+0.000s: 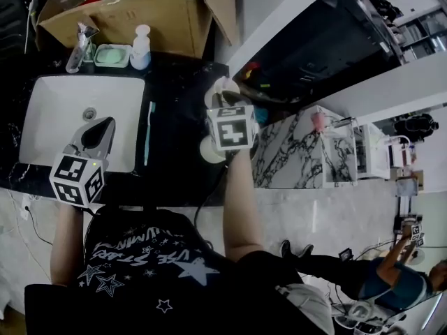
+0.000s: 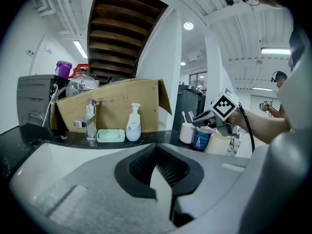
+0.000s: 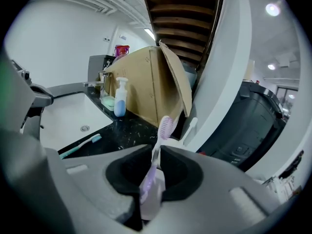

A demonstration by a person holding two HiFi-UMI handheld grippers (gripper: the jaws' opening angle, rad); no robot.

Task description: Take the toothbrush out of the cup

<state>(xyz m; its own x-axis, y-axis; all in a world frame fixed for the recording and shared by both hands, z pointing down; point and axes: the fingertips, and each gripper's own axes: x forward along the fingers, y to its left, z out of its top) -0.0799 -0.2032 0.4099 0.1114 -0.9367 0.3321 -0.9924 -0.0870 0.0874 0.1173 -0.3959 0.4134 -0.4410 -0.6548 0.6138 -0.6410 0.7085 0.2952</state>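
Observation:
A purple toothbrush (image 3: 165, 126) stands upright between the jaws of my right gripper (image 3: 155, 152), which is shut on its handle. Its lower end runs down into a pale cup (image 3: 152, 204). A white toothbrush (image 3: 194, 127) leans just behind it. In the left gripper view the same pale cup (image 2: 186, 132) stands on the black counter beside a blue cup (image 2: 200, 138) and a cream cup (image 2: 219, 144), with my right gripper (image 2: 199, 122) right above them. My left gripper (image 1: 105, 125) hovers over the white sink (image 1: 49, 103), shut and holding nothing.
A teal toothbrush (image 1: 148, 135) lies on the black counter (image 1: 174, 166) between sink and cups. At the back stand a faucet (image 1: 79, 45), a green soap dish (image 1: 112, 56), a soap bottle (image 1: 140, 47) and an open cardboard box (image 1: 133, 16). A white pillar (image 3: 229, 82) rises to the right.

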